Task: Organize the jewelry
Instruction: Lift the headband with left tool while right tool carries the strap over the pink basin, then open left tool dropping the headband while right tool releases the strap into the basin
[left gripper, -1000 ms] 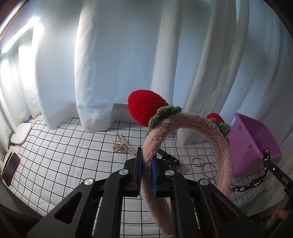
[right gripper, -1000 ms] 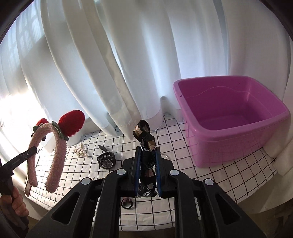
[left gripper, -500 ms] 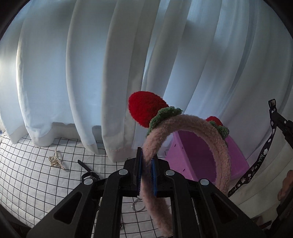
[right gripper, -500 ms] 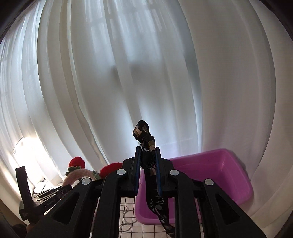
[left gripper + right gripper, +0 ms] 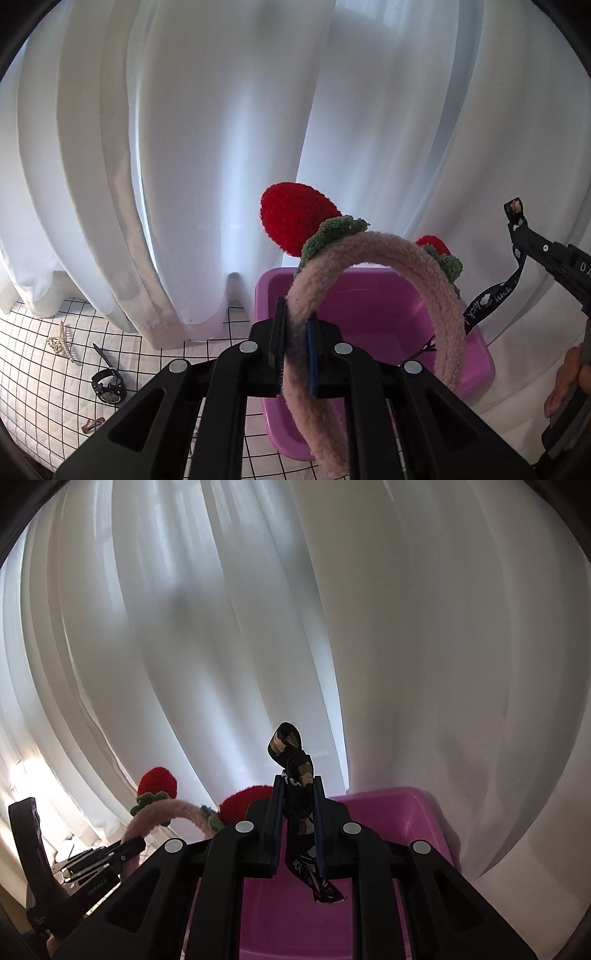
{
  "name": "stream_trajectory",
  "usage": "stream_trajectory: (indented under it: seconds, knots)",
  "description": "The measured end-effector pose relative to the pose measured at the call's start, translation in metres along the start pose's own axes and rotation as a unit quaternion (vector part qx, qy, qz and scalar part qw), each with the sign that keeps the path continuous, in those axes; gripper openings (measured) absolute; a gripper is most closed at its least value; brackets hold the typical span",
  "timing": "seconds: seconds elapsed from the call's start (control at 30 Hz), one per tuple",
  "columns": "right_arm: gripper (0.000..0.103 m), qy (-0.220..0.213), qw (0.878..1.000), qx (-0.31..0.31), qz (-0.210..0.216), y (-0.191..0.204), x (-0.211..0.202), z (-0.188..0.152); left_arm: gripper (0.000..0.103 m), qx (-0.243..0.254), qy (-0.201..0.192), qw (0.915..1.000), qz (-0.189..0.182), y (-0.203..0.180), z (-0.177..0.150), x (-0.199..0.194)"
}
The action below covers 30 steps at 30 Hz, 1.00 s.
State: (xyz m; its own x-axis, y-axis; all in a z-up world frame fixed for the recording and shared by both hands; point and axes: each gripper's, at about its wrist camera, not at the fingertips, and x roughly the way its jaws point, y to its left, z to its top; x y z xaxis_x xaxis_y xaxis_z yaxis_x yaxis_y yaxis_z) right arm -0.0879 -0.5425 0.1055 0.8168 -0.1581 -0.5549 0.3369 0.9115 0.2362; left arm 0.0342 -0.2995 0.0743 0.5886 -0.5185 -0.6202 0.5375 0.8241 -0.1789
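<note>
My left gripper (image 5: 295, 343) is shut on a fluffy pink headband (image 5: 413, 273) with red strawberry ears and holds it over the purple tub (image 5: 476, 365). My right gripper (image 5: 297, 823) is shut on a black printed strap (image 5: 291, 775), whose loose end hangs down over the same tub (image 5: 424, 812). In the left wrist view the right gripper (image 5: 517, 225) shows at the right edge with the strap (image 5: 491, 299) dangling. In the right wrist view the headband (image 5: 162, 808) and the left gripper (image 5: 136, 845) show at the lower left.
On the white grid cloth (image 5: 44, 384) lie a pearl hair clip (image 5: 59, 343), a black wristwatch (image 5: 107, 384) and a small brown clip (image 5: 92, 424). White curtains (image 5: 184, 147) hang close behind the tub.
Both grippers have moved over the purple tub with their items still held. The left view has swung right, so the tub now sits under the headband.
</note>
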Motion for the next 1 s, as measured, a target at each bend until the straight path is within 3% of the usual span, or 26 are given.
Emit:
stream_trajectory:
  seconds: [0.23,0.37,0.5,0.53,0.57,0.6,0.63,0.67,0.7,1.0]
  knots:
    - [0.014,0.158,0.987,0.028,-0.016,-0.043,0.089,-0.058,0.011,0.015,0.104,0.9941,0.029,-0.027,-0.027,0.084]
    - [0.014,0.209,0.977,0.030,-0.022,-0.045,0.121,-0.075,0.011,0.019,0.149,0.9876,0.045,-0.033,-0.038,0.113]
    - [0.015,0.232,0.972,0.027,-0.036,-0.047,0.132,-0.081,0.013,0.019,0.184,0.9810,0.059,-0.038,-0.041,0.129]
    - [0.019,0.237,0.970,0.028,-0.039,-0.050,0.140,-0.081,0.016,0.019,0.191,0.9794,0.062,-0.038,-0.043,0.132]
    - [0.031,0.241,0.969,0.028,-0.042,-0.050,0.142,-0.081,0.019,0.019,0.197,0.9782,0.064,-0.037,-0.044,0.134]
    - [0.041,0.245,0.968,0.027,-0.047,-0.052,0.147,-0.082,0.034,0.019,0.199,0.9775,0.066,-0.037,-0.044,0.136]
    - [0.060,0.243,0.968,0.024,-0.051,-0.050,0.145,-0.080,0.050,0.023,0.195,0.9779,0.071,-0.039,-0.044,0.134]
    - [0.065,0.238,0.970,0.022,-0.055,-0.051,0.145,-0.079,0.060,0.027,0.186,0.9793,0.075,-0.040,-0.043,0.131]
    - [0.065,0.237,0.969,0.021,-0.061,-0.051,0.144,-0.078,0.077,0.031,0.175,0.9808,0.080,-0.042,-0.042,0.127]
    - [0.065,0.215,0.975,0.036,-0.046,-0.057,0.113,-0.067,0.085,0.054,0.130,0.9859,0.090,-0.051,-0.032,0.104]
